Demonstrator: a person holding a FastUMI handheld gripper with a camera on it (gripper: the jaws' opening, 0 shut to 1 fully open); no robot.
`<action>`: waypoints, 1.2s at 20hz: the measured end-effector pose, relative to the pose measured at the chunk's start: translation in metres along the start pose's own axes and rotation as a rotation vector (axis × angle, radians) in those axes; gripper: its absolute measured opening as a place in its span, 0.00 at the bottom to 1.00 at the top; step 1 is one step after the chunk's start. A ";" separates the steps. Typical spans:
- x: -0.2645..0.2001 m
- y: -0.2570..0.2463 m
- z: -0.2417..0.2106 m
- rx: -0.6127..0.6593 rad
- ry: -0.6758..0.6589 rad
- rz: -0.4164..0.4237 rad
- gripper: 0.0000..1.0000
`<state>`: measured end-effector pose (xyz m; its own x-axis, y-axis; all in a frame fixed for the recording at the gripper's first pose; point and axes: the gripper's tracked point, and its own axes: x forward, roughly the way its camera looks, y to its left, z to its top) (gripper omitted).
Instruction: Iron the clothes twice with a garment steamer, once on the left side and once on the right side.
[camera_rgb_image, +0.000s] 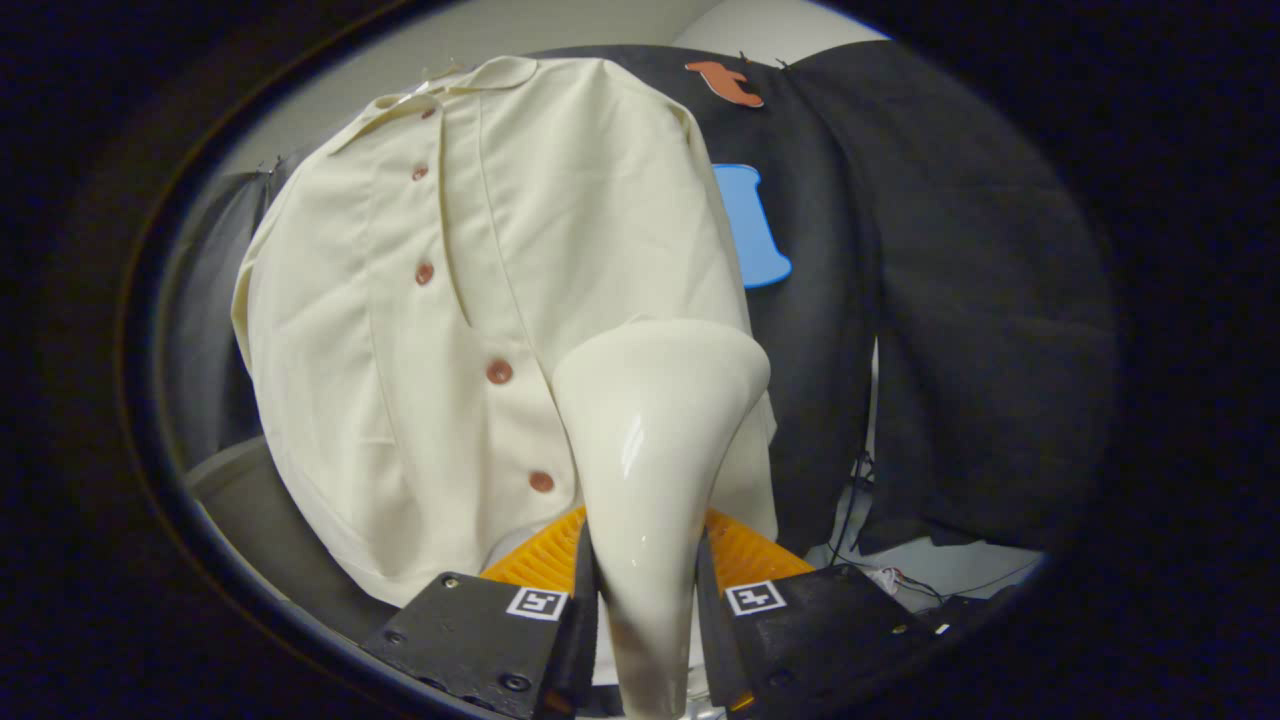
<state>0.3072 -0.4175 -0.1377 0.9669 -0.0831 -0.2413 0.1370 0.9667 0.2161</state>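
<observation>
Two passes are wanted; my hand-held gripper (645, 610) clamps the garment steamer (655, 450), its head low on the shirt (480, 330) right of the buttons. I should glide straight, flat against cloth.

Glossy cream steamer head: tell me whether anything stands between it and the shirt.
Nothing visible does. The gripper is shut on the glossy cream steamer head, whose wide end sits right at the cream button-front shirt, to the right of its brown buttons, with no object in front of the fabric.
</observation>
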 end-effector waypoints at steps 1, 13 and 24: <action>-0.002 -0.003 -0.012 -0.002 0.017 0.009 0.43; -0.022 -0.015 -0.097 -0.014 0.129 -0.100 0.44; -0.093 0.061 -0.044 -0.127 0.065 -0.136 0.44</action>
<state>0.2162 -0.3396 -0.1441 0.9250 -0.2031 -0.3211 0.2331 0.9708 0.0572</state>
